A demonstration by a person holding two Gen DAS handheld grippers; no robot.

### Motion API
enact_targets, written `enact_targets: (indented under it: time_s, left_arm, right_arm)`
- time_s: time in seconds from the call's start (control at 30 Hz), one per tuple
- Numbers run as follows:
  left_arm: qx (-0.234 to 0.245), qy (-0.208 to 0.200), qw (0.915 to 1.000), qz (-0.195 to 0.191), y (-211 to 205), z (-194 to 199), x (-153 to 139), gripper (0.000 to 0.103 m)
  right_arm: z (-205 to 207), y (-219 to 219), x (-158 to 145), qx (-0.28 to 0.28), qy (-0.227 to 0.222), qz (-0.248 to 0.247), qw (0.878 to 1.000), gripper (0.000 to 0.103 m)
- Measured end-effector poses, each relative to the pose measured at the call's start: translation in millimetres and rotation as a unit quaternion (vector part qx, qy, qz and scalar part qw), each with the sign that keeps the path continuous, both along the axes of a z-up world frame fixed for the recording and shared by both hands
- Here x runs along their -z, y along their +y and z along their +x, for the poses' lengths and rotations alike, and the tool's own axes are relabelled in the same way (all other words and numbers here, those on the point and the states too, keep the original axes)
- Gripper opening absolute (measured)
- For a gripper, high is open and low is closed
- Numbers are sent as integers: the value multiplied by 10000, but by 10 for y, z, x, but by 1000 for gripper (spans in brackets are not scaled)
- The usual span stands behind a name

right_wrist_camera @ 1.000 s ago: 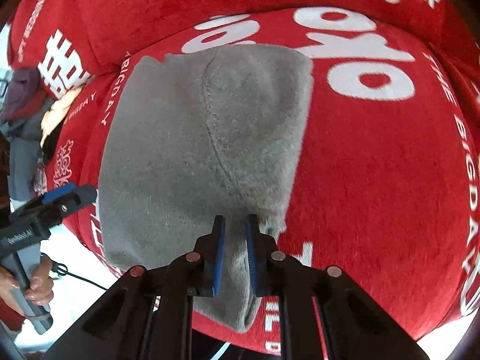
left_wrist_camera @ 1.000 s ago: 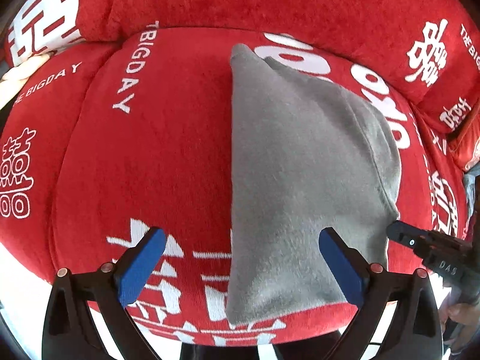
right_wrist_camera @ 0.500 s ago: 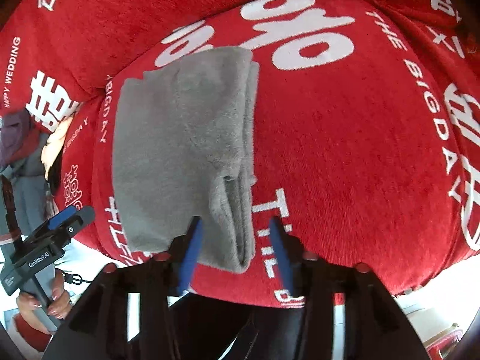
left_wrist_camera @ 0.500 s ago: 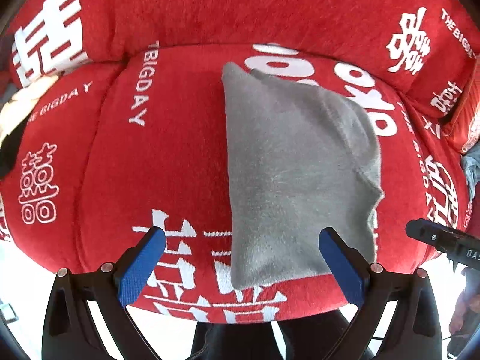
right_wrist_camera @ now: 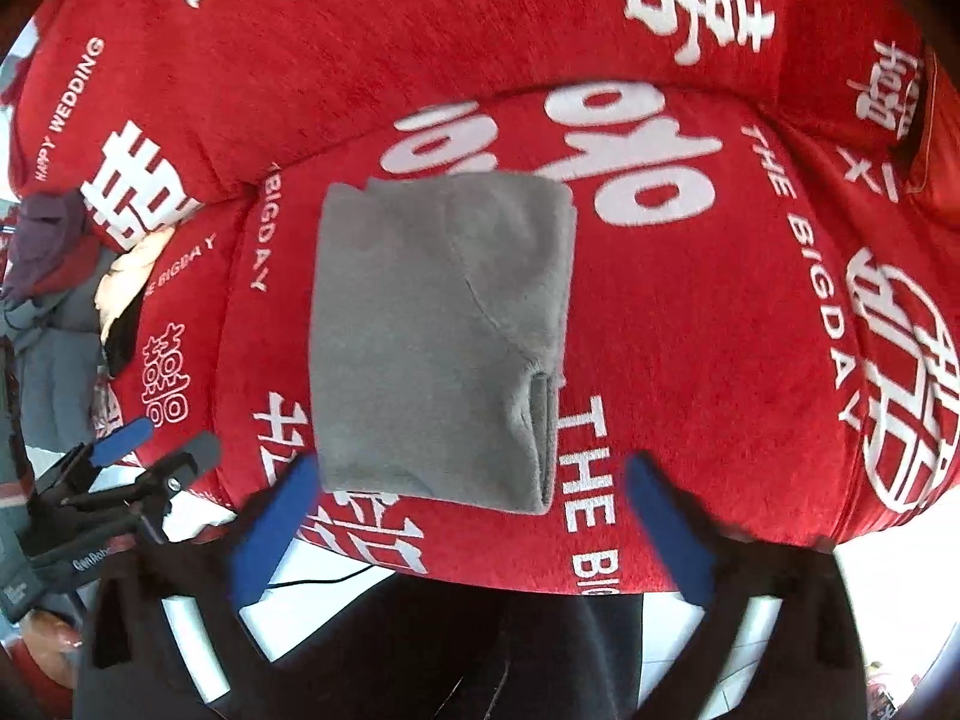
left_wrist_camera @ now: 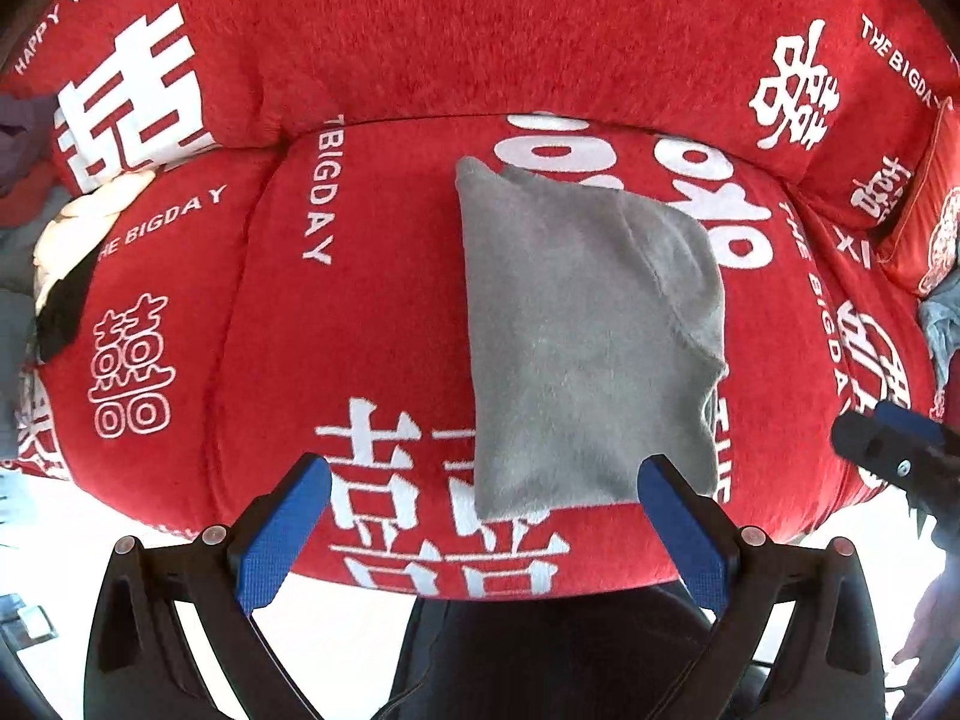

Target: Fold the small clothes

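My right tool (right_wrist_camera: 462, 516) is opening wide, empty, above the folded grey garment (right_wrist_camera: 438, 336). My left tool (left_wrist_camera: 483, 531) gapes empty too. Only the right view shows the garment's layered edge.

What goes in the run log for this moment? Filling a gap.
item: folded grey fleece cloth on red cushion | left claw: open, empty | right claw: opening, empty

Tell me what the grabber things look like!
Each hand-held gripper is black plastic with two long fingers tipped in flat blue pads and small round screws on the frame. The left hand-held gripper has white lettering on its side; the right hand-held gripper looks the same.
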State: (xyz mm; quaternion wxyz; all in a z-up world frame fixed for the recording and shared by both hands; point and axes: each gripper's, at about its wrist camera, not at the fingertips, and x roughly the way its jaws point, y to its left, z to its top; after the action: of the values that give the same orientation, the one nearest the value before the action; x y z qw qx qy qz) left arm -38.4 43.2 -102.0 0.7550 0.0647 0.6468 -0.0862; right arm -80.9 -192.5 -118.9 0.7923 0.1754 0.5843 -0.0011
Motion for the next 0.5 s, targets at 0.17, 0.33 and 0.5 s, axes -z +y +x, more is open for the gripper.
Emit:
enact_targets:
  time_s: [0.17, 0.33, 0.5]
  left_arm:
    - [-65, 93, 9999, 88, 26, -42, -83, 102]
    - [-113, 65, 9998, 142, 45, -75, -186, 102]
    - [-205, 66, 9997, 102, 70, -76, -225, 102]
  right_arm:
    - [-7, 75, -115, 2, 26, -2, 10000, 103]
    - [-29, 112, -198, 27, 287, -283, 9992, 103]
    - [-72, 97, -266, 186, 315, -380, 9986, 103]
